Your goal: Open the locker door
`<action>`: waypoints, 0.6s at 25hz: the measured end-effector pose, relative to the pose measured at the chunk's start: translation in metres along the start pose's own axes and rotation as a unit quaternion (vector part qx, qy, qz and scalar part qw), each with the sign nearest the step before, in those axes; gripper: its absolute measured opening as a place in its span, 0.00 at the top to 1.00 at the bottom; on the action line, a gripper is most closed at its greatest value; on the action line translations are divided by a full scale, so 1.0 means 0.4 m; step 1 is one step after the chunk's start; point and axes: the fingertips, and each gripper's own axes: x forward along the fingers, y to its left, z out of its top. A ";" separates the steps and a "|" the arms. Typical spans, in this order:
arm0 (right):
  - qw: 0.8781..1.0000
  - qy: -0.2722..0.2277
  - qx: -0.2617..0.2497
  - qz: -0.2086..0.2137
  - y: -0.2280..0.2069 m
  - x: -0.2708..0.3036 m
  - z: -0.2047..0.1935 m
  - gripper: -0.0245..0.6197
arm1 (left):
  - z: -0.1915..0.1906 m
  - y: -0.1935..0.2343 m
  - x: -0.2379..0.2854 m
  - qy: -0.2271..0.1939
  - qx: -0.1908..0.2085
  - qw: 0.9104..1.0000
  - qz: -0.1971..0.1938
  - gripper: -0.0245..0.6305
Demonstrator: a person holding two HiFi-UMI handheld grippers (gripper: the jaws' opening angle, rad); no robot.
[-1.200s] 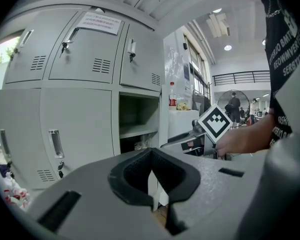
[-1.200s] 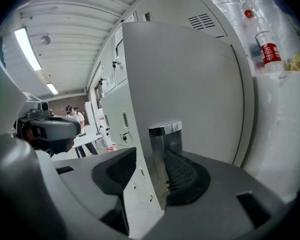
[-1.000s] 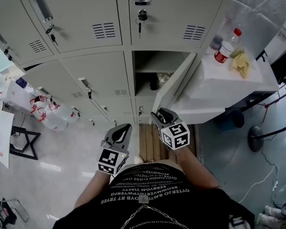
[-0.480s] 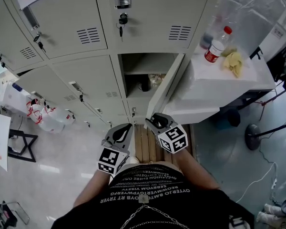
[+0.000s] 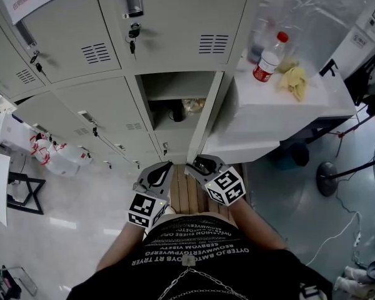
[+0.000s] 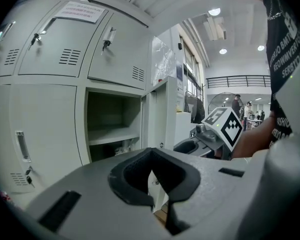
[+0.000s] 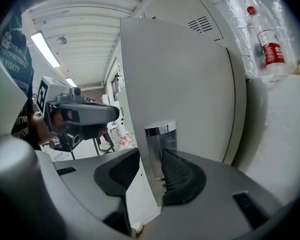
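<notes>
Locker door (image 5: 207,114): swung open already, edge-on at 12 o'clock in the head view, open compartment (image 5: 175,102) at its 9 o'clock.
Right tongs (image 5: 198,165): apart, just been opening, door's chrome handle (image 7: 160,144) sits between them, not clamped.
Left tongs (image 5: 160,171): tips together, nothing in them, at the right tongs' 9 o'clock.
Worktop (image 5: 281,114): bottle (image 5: 267,58) up at 1 o'clock.

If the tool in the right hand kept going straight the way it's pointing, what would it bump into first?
The open locker door: its edge, with the chrome handle, stands between the right tool's parted jaws.
</notes>
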 end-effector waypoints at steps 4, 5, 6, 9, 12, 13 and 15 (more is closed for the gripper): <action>1.000 0.002 0.000 0.007 -0.010 -0.031 -0.013 0.75 | 0.006 -0.022 0.018 0.002 -0.001 1.000 -0.001 0.97; 1.000 0.002 -0.002 0.008 -0.012 -0.038 -0.016 0.75 | 0.005 -0.027 0.021 0.005 -0.001 1.000 -0.001 0.97; 1.000 0.001 -0.003 0.010 -0.015 -0.046 -0.019 0.75 | 0.006 -0.030 0.025 0.006 0.000 1.000 0.000 0.97; 1.000 0.003 -0.009 0.016 -0.023 -0.069 -0.029 0.75 | 0.011 -0.046 0.039 0.003 0.000 1.000 0.002 0.97; 1.000 0.008 -0.018 0.020 -0.032 -0.092 -0.037 0.75 | 0.015 -0.064 0.051 -0.001 0.002 1.000 0.003 0.97; 1.000 0.008 -0.019 0.021 -0.035 -0.098 -0.040 0.75 | 0.019 -0.069 0.055 -0.003 0.003 1.000 0.004 0.97; 0.999 0.009 -0.020 0.023 -0.042 -0.112 -0.045 0.75 | 0.029 -0.081 0.060 -0.007 0.004 1.000 0.005 0.97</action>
